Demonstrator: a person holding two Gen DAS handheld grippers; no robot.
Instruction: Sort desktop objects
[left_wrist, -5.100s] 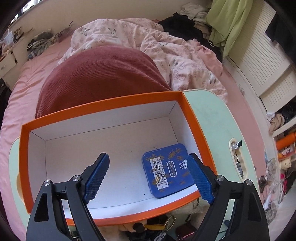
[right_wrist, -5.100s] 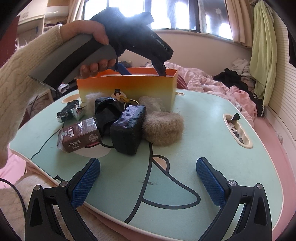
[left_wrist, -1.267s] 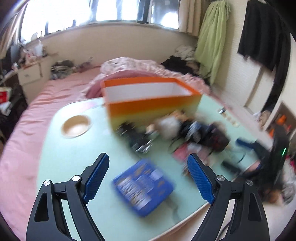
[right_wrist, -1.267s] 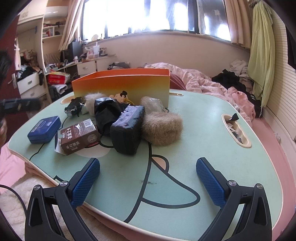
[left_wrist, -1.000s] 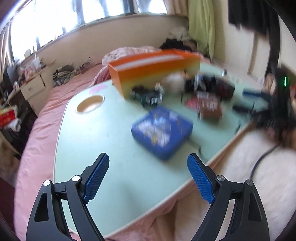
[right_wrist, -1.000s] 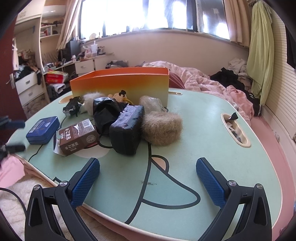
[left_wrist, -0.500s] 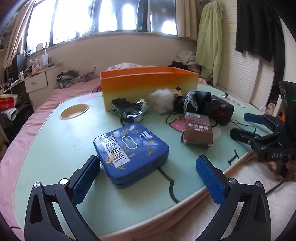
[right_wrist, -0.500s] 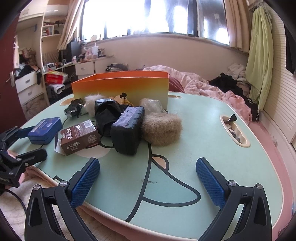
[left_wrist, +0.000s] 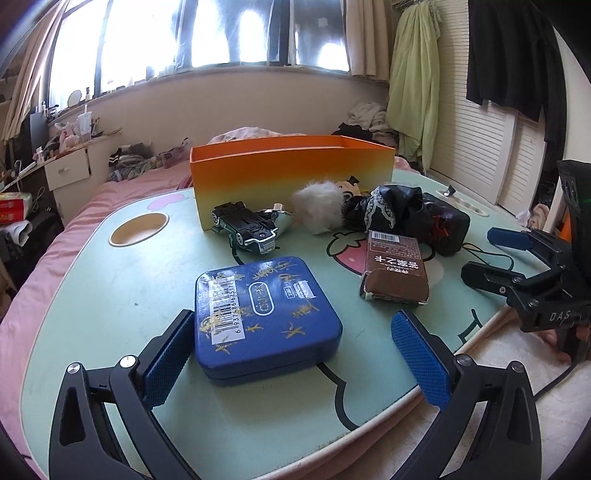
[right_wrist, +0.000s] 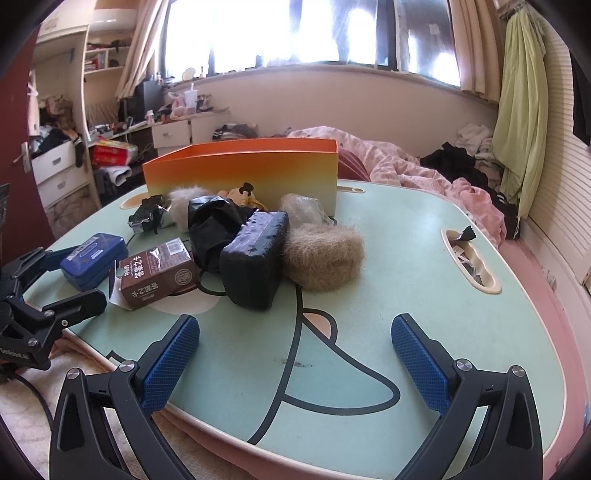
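Now lining up the wide-open left gripper (left_wrist: 291, 354) around the blue tin (left_wrist: 264, 308), pads not yet touching; next, closing and carrying to the orange box (left_wrist: 291, 173).

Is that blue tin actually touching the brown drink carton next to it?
Apart. The left wrist view shows a strip of bare green table between the blue tin and the brown carton; the right wrist view shows that gap too.

The left tool (left_wrist: 295, 354), wide apart, flanks a blue tin (left_wrist: 264, 314) on the table (left_wrist: 110, 295).
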